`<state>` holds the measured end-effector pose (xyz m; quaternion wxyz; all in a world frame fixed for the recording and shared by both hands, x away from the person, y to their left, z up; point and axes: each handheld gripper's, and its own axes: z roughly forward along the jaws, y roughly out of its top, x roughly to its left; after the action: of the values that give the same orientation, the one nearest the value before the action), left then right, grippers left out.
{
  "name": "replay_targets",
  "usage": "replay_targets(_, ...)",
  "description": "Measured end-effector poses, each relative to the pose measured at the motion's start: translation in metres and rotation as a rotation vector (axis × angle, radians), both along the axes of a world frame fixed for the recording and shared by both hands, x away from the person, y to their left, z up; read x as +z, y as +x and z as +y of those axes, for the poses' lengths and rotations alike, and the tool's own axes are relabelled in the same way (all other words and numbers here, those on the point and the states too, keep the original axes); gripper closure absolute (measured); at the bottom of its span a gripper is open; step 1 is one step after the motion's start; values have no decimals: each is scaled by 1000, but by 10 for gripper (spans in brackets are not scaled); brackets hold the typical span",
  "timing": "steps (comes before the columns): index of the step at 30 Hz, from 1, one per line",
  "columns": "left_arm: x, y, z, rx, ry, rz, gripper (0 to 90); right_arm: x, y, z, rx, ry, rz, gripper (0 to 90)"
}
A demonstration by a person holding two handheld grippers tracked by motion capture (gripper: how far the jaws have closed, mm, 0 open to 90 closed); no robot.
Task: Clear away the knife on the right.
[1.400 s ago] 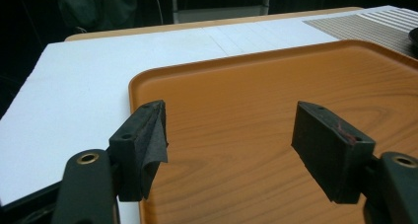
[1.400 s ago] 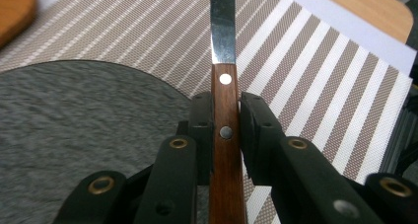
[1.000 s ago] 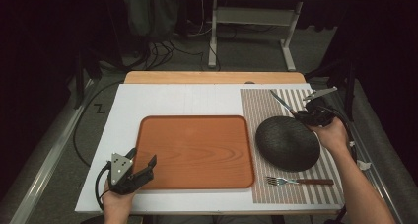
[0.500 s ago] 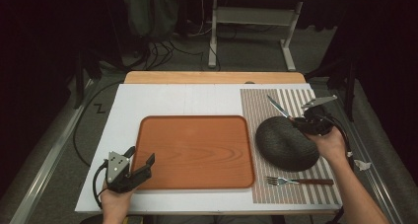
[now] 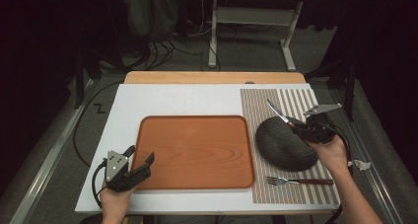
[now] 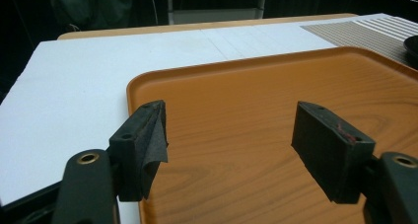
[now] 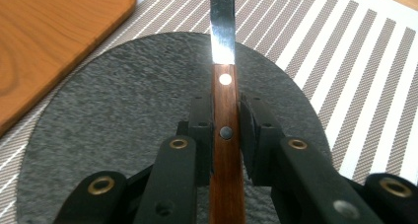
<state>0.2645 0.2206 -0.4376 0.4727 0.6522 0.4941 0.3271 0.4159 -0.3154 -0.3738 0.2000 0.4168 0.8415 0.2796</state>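
My right gripper [image 5: 299, 128] [image 7: 225, 130] is shut on a knife [image 5: 279, 114] [image 7: 223, 61] by its wooden handle, the steel blade pointing away over the dark round plate [image 5: 285, 144] [image 7: 108, 115]. It hovers at the plate's right edge on the striped placemat [image 5: 276, 103]. A fork [image 5: 298, 180] with a wooden handle lies on the mat in front of the plate. My left gripper [image 5: 140, 162] [image 6: 229, 135] stands open at the near left corner of the orange tray [image 5: 194, 152] [image 6: 256, 100], nothing between its jaws.
The tray and placemat lie on a white board [image 5: 177, 98] over a wooden table [image 5: 212, 77]. Beyond the table are cables and a metal frame's legs [image 5: 251, 31] on the dark floor.
My right gripper has carried the knife toward me and a little left, from the mat's far right corner to the plate's right edge. My left gripper has stayed put.
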Motion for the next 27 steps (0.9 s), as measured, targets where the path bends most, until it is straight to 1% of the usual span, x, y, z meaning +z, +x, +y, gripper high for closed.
replay_targets(4,0,0,0,0,0,0,296,0,-5,-1,-6,3,-3,787)
replay_targets(11,0,0,-1,-3,1,0,296,2,-13,0,1,17,-3,786)
replay_targets(13,0,0,-1,-3,2,-1,296,2,-17,2,9,16,-5,787)
replay_targets(17,0,-1,0,-4,2,-1,296,1,-23,8,22,32,-5,786)
replay_targets(27,0,-1,0,-6,1,-1,296,-4,-33,19,44,49,-2,786)
